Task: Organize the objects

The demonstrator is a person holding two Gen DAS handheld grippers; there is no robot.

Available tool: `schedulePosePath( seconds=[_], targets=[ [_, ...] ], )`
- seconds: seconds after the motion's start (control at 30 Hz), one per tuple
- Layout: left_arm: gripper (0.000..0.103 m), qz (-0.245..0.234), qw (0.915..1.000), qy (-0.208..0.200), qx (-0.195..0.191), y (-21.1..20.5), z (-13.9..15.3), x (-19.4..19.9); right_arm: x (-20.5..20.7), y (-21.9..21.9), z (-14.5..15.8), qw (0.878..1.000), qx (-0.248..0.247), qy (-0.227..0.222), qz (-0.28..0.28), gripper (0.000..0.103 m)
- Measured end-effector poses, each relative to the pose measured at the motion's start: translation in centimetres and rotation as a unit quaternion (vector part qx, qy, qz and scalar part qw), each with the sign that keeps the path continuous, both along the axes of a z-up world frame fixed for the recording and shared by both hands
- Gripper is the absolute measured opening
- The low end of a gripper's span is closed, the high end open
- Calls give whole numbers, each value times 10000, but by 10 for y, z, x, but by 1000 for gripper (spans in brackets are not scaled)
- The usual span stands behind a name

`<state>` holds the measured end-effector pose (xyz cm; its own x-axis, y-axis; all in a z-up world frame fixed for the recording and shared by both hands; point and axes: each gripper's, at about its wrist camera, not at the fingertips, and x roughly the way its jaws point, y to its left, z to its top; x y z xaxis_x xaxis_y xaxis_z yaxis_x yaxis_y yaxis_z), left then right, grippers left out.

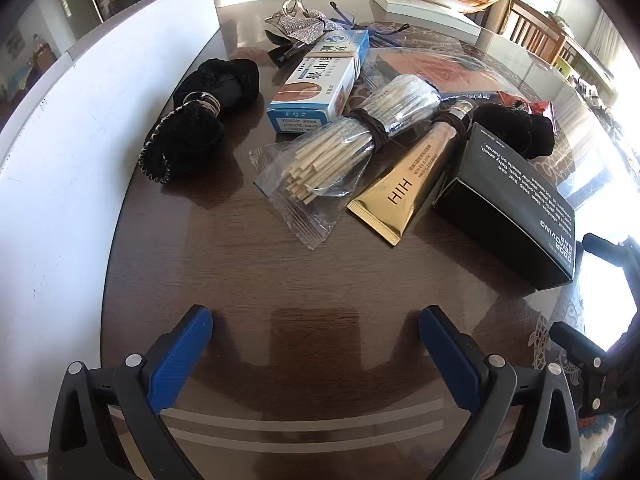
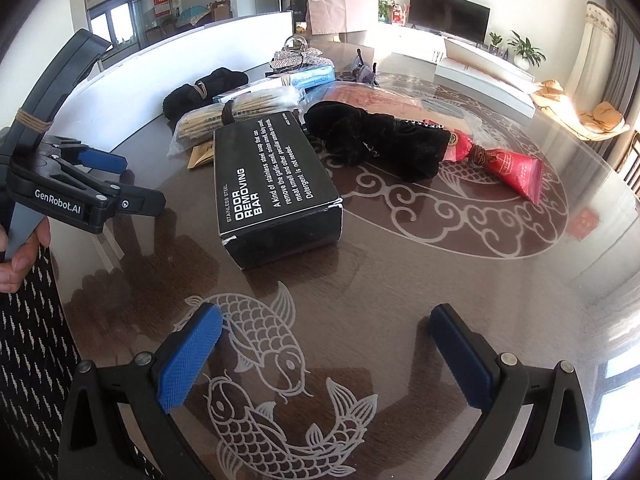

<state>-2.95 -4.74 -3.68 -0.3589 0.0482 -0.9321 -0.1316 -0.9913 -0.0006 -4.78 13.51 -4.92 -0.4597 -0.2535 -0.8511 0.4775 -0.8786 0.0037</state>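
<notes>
Both of my claws hang tilted down over the dark glass-topped round table, and both stand released, jaws spread wide with nothing between the blue pads. Under my left gripper there is only bare brown tabletop; under my right gripper lie the white carp drawings printed on the glass.

Nearest beyond my right claw sits the black cardboard box lettered "ODOR REMOVING BAR", flat on the table. From my left claw's view the same box is off to the right, and just beside it lies a gold squeeze tube with a brown hair tie wound round its neck. Left of the tube is a clear plastic bag of pale wooden sticks, also bound with a dark hair tie. Further left, apart from these, rests a black velvet scrunchie bundle with a silver ring, near the white upright board at the table's edge.

Behind the sticks lies a blue and white carton with Chinese print, and past it a sparkly silver hair bow. Behind the black box, my right claw sees another black velvet scrunchie touching a red tube.
</notes>
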Motion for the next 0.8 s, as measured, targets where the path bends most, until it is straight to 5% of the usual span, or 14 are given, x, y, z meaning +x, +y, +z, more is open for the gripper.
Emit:
schedulePosePath(
  seconds=[0.23,0.43,0.47,0.5,0.57,0.8],
  targets=[
    [103,332,9994,31,15,-25,1,1,-39,-9,56,9968,-761,-25,235,103],
    [103,324,9995,32,18,-27,1,5,-77,-74,18,9932,31,-715,917,103],
    [103,321,9995,33,15,-27,2,5,-78,-79,11,9928,137,-713,948,98],
    [103,317,9995,31,14,-27,2,5,-77,-80,8,9931,166,-697,933,78],
    [103,313,9995,36,14,-26,1,7,-74,-71,11,9955,29,-562,763,61],
    [103,332,9994,35,0,-20,-1,-2,-37,22,14,9986,11,-301,-435,60]
  ],
)
